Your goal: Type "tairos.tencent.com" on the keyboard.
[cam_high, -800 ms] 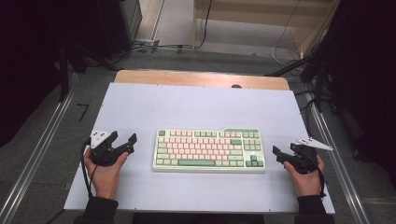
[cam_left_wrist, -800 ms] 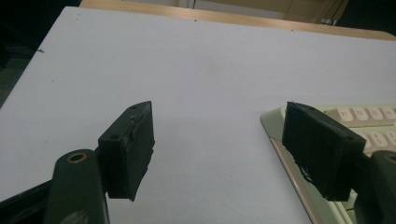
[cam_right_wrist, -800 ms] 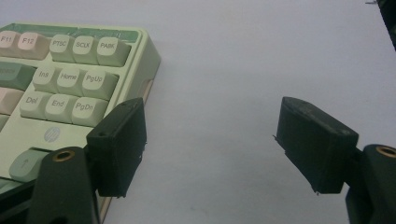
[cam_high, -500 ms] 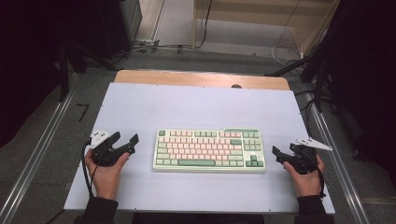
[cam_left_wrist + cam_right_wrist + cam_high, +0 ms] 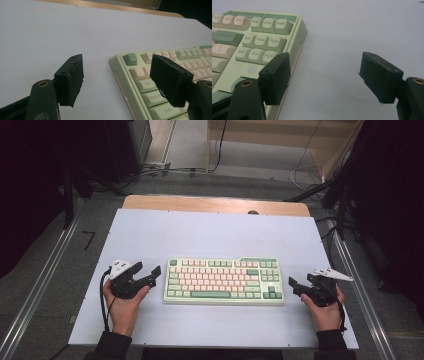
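High view: at the left, the left gripper (image 5: 150, 276) is held in a hand (image 5: 122, 307) just beside the left end of the keyboard (image 5: 224, 281), its jaws pointed toward that end and spread wide, with nothing gripped. The keyboard, pale green with pink and darker green keys, is laid flat near the front middle of the white desk (image 5: 215, 240), its long side parallel to the front edge. At the right, the right gripper (image 5: 296, 286) is held in the other hand (image 5: 325, 310) near the keyboard's right end, a little apart from it, jaws likewise spread wide and empty.

In the left gripper view, the keyboard's left corner (image 5: 130, 60) is seen past the two black jaws, one jaw over bare desk, the other in front of the keys. In the right gripper view, the keyboard's right edge (image 5: 300, 30) is seen behind one jaw, while bare desk (image 5: 337, 37) is seen between the jaws.
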The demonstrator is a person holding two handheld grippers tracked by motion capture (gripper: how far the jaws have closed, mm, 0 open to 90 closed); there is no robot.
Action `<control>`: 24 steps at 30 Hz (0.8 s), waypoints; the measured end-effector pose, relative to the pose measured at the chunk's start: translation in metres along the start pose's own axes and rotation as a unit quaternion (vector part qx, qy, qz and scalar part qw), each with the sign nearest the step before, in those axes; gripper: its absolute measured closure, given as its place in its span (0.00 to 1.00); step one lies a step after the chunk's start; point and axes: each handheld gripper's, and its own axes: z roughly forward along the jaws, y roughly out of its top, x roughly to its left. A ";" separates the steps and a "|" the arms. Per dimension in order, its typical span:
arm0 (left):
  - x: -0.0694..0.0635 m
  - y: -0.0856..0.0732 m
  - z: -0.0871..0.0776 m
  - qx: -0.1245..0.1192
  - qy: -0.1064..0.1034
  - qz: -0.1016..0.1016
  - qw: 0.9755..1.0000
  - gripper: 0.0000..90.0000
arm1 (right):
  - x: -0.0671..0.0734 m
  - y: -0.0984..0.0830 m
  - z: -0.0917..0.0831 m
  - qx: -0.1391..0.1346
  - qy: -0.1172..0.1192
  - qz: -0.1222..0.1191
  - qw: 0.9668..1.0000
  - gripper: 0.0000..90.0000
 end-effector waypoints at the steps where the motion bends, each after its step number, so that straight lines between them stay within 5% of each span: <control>1: 0.000 0.000 0.000 0.000 0.000 0.000 1.000 0.31 | 0.000 0.000 0.000 0.000 0.000 0.000 1.000 0.26; 15: -0.016 0.001 0.007 0.004 -0.020 0.022 1.000 0.32 | 0.003 0.000 0.000 0.001 0.002 0.000 1.000 0.26; 24: -0.026 0.002 0.012 0.010 -0.048 0.038 0.998 0.47 | 0.004 0.000 0.000 0.001 0.004 0.000 1.000 0.26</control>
